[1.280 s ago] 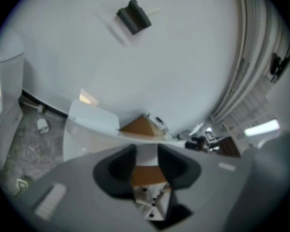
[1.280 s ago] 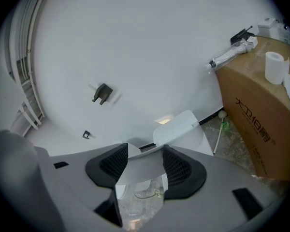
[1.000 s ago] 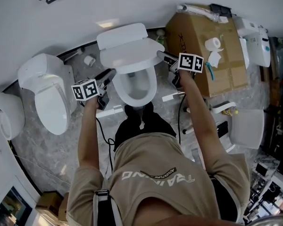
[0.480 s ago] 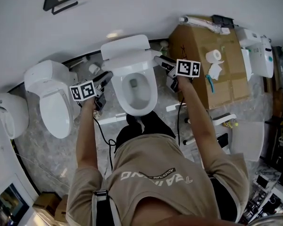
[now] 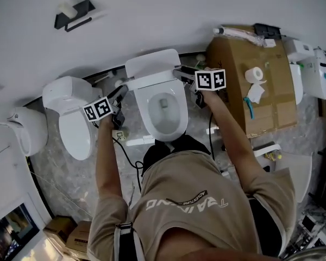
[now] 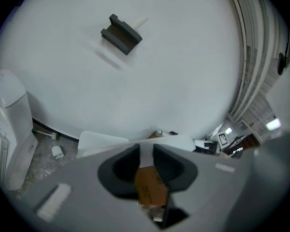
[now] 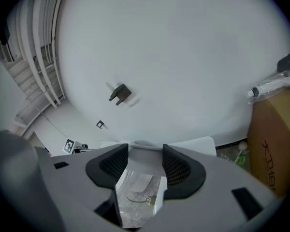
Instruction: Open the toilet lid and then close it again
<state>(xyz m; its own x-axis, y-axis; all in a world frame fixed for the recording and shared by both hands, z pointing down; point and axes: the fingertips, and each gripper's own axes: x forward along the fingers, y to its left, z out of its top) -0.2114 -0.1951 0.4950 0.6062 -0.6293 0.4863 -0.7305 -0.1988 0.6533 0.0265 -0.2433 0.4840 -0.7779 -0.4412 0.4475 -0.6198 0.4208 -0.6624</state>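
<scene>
The toilet lid [image 5: 151, 64] stands raised against the wall at upper centre of the head view, leaving the open toilet bowl [image 5: 164, 112] bare just below it. The right gripper [image 5: 183, 73] meets the lid's right edge, and in its own view the jaws stand wide with that greyish-white edge pinched between the pads. The left gripper [image 5: 123, 91] sits at the lid's lower left corner. Its jaws have just been closing and now leave a narrow slit, with lid white at the top and brown cardboard showing through below, and no clear clamp on anything. A second toilet [image 5: 71, 121] stands at the left. At the right a cardboard box [image 5: 263, 105] carries a toilet-paper roll [image 5: 255, 74].
</scene>
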